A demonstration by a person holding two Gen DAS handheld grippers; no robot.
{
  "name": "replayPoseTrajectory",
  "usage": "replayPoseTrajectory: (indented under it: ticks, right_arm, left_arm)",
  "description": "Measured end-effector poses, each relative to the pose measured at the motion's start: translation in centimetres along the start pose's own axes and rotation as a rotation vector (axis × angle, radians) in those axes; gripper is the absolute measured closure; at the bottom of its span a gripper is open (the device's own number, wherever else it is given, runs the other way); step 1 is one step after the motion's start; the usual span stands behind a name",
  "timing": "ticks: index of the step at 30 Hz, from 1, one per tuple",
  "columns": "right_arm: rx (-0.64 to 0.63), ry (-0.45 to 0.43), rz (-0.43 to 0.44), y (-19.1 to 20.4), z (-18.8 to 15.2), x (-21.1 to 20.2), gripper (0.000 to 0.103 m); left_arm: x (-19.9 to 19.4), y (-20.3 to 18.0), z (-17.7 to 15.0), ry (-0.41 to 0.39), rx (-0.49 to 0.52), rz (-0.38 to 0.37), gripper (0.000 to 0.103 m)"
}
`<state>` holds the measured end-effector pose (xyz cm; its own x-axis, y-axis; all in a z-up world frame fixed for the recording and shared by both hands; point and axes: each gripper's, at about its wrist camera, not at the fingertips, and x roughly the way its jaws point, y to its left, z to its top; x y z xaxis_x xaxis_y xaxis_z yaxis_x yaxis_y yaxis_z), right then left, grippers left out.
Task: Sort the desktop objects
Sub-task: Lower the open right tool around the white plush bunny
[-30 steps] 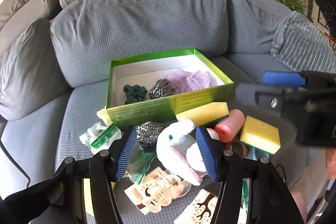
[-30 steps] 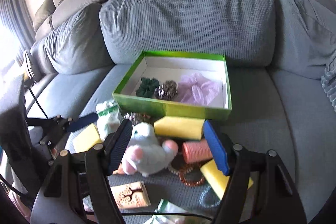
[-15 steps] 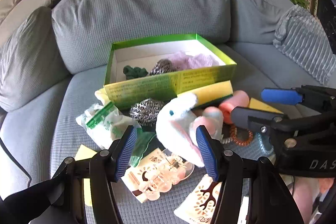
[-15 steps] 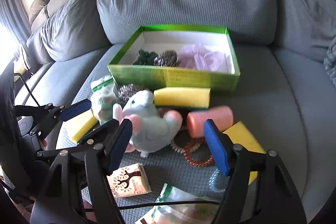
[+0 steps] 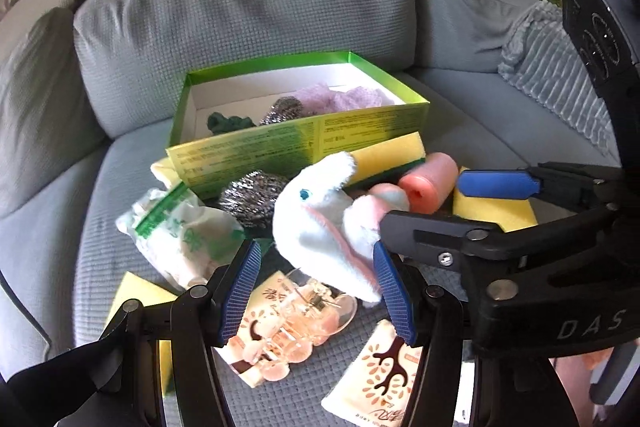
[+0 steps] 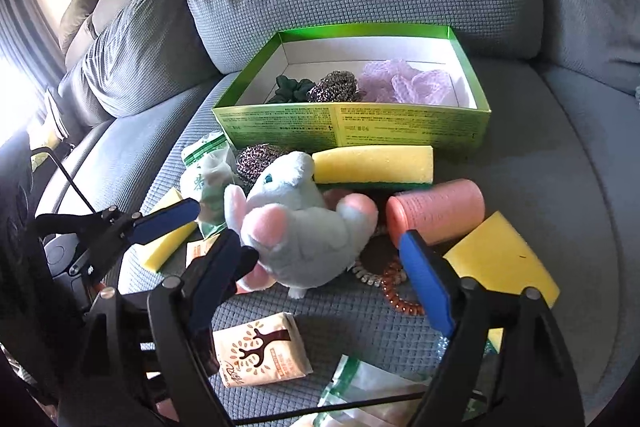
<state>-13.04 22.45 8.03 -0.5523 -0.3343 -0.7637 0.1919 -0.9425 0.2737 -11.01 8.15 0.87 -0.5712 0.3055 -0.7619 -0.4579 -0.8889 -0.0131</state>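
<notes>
A white plush mouse with pink ears lies on the grey sofa seat in front of a green box. My left gripper hangs just in front of the mouse, open, with its right pad beside the toy's lower edge. My right gripper straddles the plush mouse from the other side. Its jaws are opening, the toy stands between them, and neither pad presses on it. The right gripper also shows at the right of the left wrist view. The green box holds a green scrunchie, a steel scourer and purple mesh.
Around the mouse lie a steel scourer, a long yellow sponge, a pink roller, a square yellow sponge, coil hair ties, tissue packs, a card of hair clips and a green-printed bag. Sofa cushions rise behind.
Both grippers have come down closer to the pile, so the plush mouse looms larger. The right gripper's jaws stand wider than before. The left jaws kept their gap.
</notes>
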Motion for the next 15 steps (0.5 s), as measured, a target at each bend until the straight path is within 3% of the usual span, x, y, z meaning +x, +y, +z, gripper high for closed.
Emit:
replayPoseTrajectory:
  ticks: [4, 8, 15]
  right_arm:
    - [0.001, 0.005, 0.007, 0.2, 0.2, 0.8, 0.021]
    - [0.007, 0.019, 0.011, 0.2, 0.5, 1.9, 0.020]
    - [0.016, 0.026, 0.026, 0.0, 0.8, 2.8, 0.020]
  left_arm:
    - [0.5, 0.0, 0.1, -0.003, -0.003, -0.015, 0.043]
    - [1.0, 0.3, 0.2, 0.001, -0.019, -0.031, 0.033]
    - [1.8, 0.7, 0.4, 0.009, -0.037, -0.065, 0.032]
